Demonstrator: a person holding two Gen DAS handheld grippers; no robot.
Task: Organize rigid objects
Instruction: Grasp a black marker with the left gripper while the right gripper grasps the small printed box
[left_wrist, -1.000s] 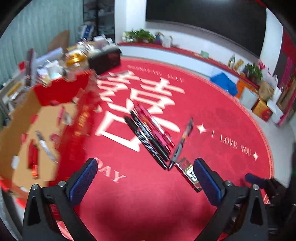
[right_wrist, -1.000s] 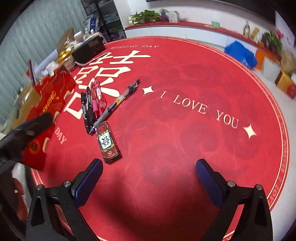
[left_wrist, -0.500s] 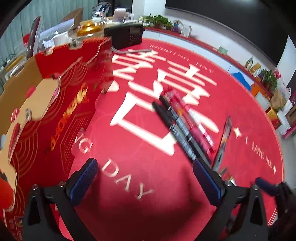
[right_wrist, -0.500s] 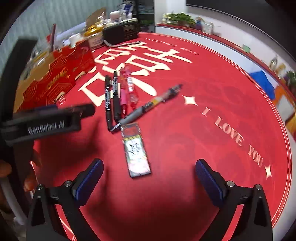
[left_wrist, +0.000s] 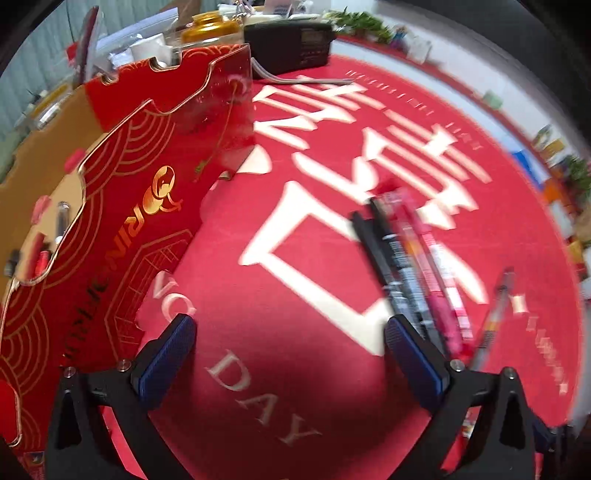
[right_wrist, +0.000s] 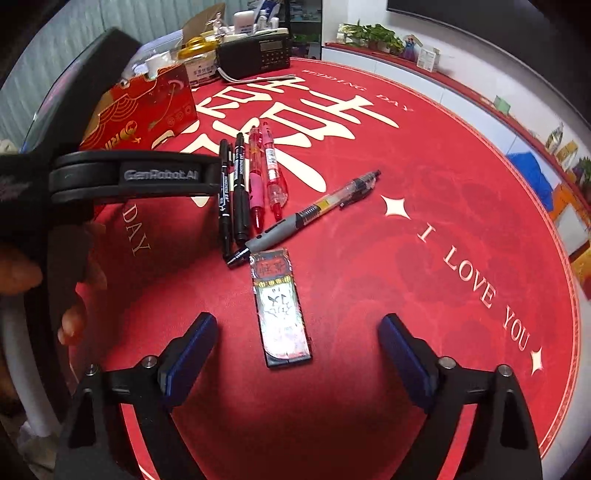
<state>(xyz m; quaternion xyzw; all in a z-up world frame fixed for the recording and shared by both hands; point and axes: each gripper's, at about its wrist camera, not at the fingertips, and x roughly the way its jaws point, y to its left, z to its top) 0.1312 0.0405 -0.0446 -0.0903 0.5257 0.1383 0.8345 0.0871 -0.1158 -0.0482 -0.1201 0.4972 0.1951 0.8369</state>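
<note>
- Right gripper (right_wrist: 295, 350): jaws wide but closing, nothing pinched; flat printed pack (right_wrist: 281, 308) lies lengthwise in the gap, pads clear of both long sides.
- Left gripper (left_wrist: 290, 356): spread, empty, hanging over bare red mat (left_wrist: 295, 369) near the "DAY" lettering; pen row just off its right pad.
- Left gripper body also seen from the right wrist view, crossing in from the left edge above the upper ends of the black pens, held in a hand (right_wrist: 22, 273).
- Pen row: two black markers (right_wrist: 232, 192), then two pink pens (right_wrist: 264, 173), side by side, roughly parallel, middle of the mat toward the left edge.
- Grey retractable pen (right_wrist: 306, 214) lies diagonally, tip end touching or nearly touching the top end of the pack and the lower end of the markers.
- Red gift box (left_wrist: 122, 206) open at the left edge of the mat; small items already inside, too blurred to identify. Likely destination.
- Step in hand, as judged: pick up the pack with the right gripper.
- For a clean pick: centre pads on the long edges at mid-length; lower until pads sit close to the mat, since the pack is thin.
- Close evenly; one pad arriving first would likely skate the pack sideways.
- Risk: grey pen tip close by; straight lift advised to avoid dragging it.
- Keep the left gripper clear of the pen row until the right lift is done.
</note>
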